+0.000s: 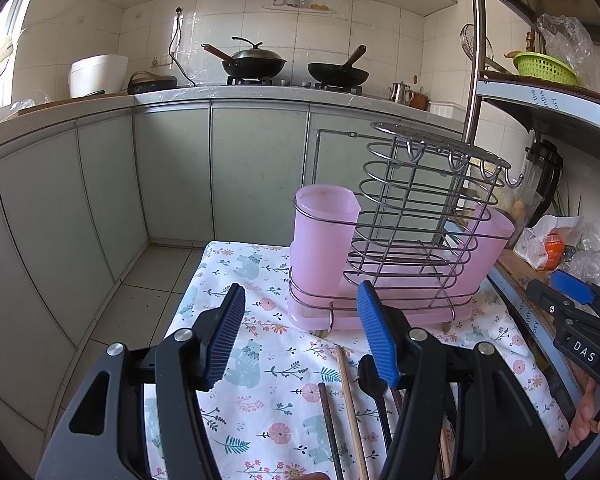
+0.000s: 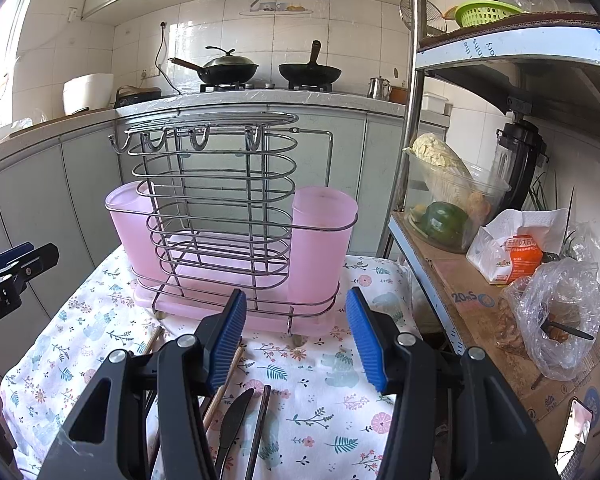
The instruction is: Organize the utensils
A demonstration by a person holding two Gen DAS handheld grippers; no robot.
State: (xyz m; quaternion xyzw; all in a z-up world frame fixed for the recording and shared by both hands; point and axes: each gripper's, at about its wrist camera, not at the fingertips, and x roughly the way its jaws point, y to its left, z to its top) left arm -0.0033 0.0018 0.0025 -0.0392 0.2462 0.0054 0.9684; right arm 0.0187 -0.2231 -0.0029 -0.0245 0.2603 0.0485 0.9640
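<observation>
A wire utensil rack (image 1: 416, 216) (image 2: 220, 200) stands on a floral tablecloth (image 1: 260, 408) (image 2: 328, 408), with a pink cup at each end (image 1: 324, 240) (image 2: 322, 244) and a pink drip tray beneath. In front of it lie a black spoon (image 1: 370, 376), a wooden chopstick (image 1: 350, 408), a dark chopstick (image 1: 330, 428) (image 2: 260, 428) and a black knife (image 2: 234, 420). My left gripper (image 1: 302, 336) hovers open above the utensils, holding nothing. My right gripper (image 2: 296, 340) is open too, empty, facing the rack from the other side.
A shelf unit on the right holds a clear bowl of vegetables (image 2: 448, 200), plastic bags (image 2: 556, 312), an orange packet (image 2: 520, 256) and a blender (image 2: 520, 160). Behind are grey cabinets and a counter with two woks (image 1: 256, 62). Tiled floor (image 1: 140, 296) lies left of the table.
</observation>
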